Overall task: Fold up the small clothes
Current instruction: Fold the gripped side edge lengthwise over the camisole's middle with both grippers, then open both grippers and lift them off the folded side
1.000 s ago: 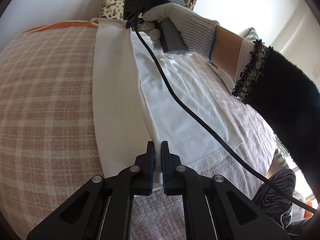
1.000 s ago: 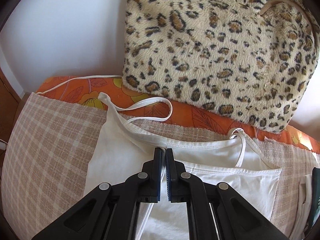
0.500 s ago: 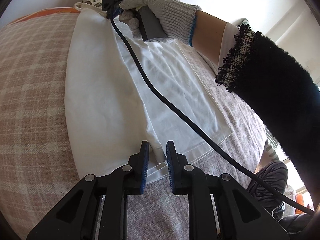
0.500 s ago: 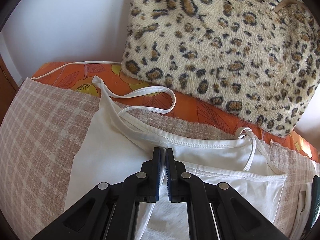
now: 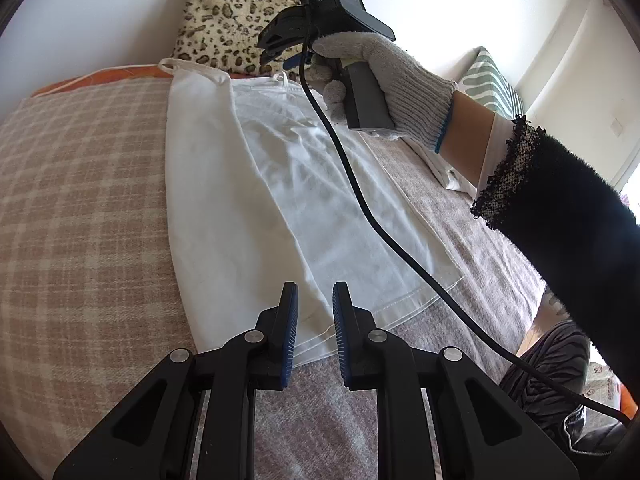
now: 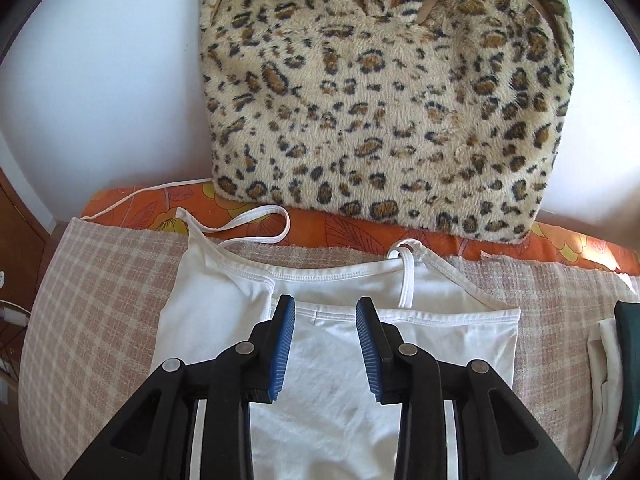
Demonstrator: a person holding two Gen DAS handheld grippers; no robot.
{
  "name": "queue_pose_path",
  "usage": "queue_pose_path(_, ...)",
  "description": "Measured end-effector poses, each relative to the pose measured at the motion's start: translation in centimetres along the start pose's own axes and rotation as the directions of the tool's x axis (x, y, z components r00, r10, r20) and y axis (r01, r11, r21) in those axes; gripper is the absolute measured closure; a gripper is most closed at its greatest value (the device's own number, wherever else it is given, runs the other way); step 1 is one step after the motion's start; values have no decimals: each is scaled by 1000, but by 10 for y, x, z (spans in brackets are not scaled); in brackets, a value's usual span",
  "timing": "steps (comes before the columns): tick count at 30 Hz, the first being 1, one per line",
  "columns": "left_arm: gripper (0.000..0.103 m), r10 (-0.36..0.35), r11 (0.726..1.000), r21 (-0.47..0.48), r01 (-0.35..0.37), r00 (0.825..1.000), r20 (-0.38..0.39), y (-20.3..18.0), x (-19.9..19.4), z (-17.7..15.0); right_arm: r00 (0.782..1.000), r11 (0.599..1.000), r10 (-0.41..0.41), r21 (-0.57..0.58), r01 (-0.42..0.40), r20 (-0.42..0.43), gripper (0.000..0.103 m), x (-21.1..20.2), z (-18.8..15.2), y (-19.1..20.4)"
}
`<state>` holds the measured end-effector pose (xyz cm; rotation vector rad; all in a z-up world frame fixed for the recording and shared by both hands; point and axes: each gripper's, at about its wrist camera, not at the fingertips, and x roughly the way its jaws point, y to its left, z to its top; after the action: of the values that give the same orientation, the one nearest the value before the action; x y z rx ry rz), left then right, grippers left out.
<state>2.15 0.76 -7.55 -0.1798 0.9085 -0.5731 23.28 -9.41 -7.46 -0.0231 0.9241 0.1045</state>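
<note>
Fingers (image 5: 289, 320) of the left gripper (image 5: 314, 320) stand parted over the hem of a white camisole (image 5: 280, 208), gripping nothing, while the right gripper (image 6: 326, 338), held in a gloved hand (image 5: 384, 76), hangs spread and empty just above the neckline at the far end. Both views show the garment lying flat on a bed, on a beige plaid blanket (image 5: 80, 184), in front of a leopard-print cushion (image 6: 384, 92) against the wall. By the look of it, one lengthwise fold is done: the garment's left side panel (image 5: 208, 208) lies turned in over the middle, its edge running hem to neck. The opposite side looks unfolded, and the end-to-end fold appears still to come. Its long axis runs away from the left gripper toward the cushion, straps (image 6: 256, 226) pointing at the wall and spilling onto the orange floral sheet (image 6: 328, 232), hem nearest the onlooker.
</note>
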Motion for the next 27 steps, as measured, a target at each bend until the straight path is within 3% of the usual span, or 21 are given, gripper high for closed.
queue_pose_path(3, 84, 39, 999, 20, -40, 999, 34, -7, -4, -1, 1000, 1000, 5, 17, -5, 16, 67, -23, -6, -11)
queue_pose_path(6, 60, 82, 995, 56, -86, 994, 74, -11, -6, -4, 999, 999, 21, 26, -22, 33, 62, -52, -13, -18)
queue_pose_path(7, 59, 87, 994, 66, -92, 993, 77, -13, -5, -3, 999, 999, 22, 22, -23, 43, 58, -62, -15, -20)
queue_pose_path(16, 59, 66, 987, 142, -74, 996, 60, -41, 9, -1, 992, 998, 47, 37, -52, 113, 39, -129, -46, -73)
queue_pose_path(27, 59, -36, 973, 226, 39, 999, -18, -103, 42, -2, 989, 993, 81, 70, -90, 126, 36, -158, -76, -127)
